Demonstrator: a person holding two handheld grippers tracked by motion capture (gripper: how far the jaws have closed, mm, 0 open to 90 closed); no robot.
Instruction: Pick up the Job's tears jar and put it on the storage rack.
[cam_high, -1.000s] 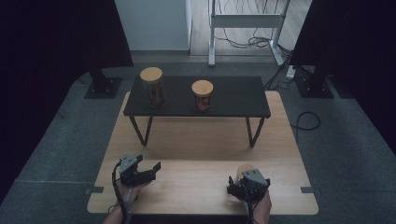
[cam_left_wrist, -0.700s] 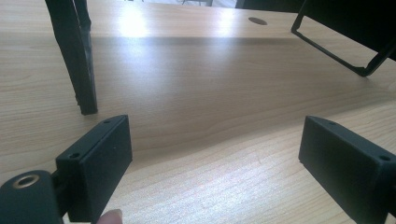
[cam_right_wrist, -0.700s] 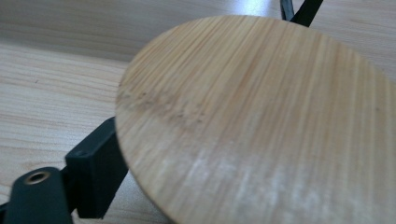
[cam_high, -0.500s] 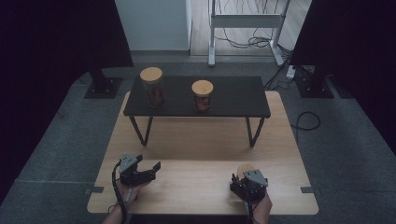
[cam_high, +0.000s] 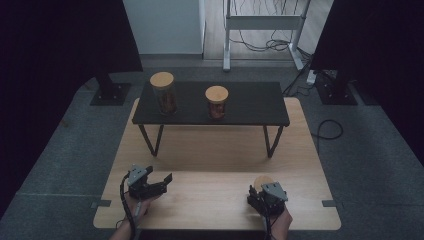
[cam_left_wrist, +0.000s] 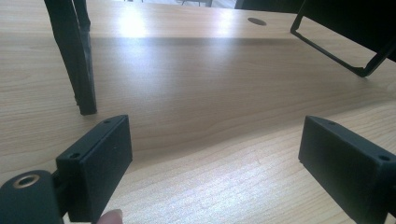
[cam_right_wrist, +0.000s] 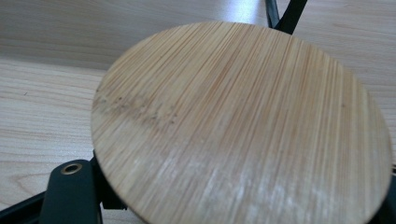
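A round bamboo lid (cam_right_wrist: 243, 126) lies on the light wooden tabletop (cam_high: 215, 150) at the near right, seen in the high view as the lid (cam_high: 262, 181). My right gripper (cam_high: 259, 192) sits right behind it. Its jaws have just been closing, and they reach under the disc's near edge, which hides their tips. My left gripper (cam_high: 162, 182) rests at the near left, open. In the left gripper view its gripper (cam_left_wrist: 215, 163) has only bare wood between its black pads (cam_left_wrist: 100, 168). Two lidded glass jars, a tall jar (cam_high: 163, 94) and a shorter jar (cam_high: 217, 102), stand farther back.
The jars stand on a low black table (cam_high: 250, 102) whose thin legs (cam_high: 150, 140) rest on the wooden top; one leg (cam_left_wrist: 74, 56) rises close ahead of the left gripper. Grey carpet, black stands and cables surround the table.
The right gripper's jaws have drawn in around the bamboo lid. Both hands stay where they were, and the left gripper looks the same.
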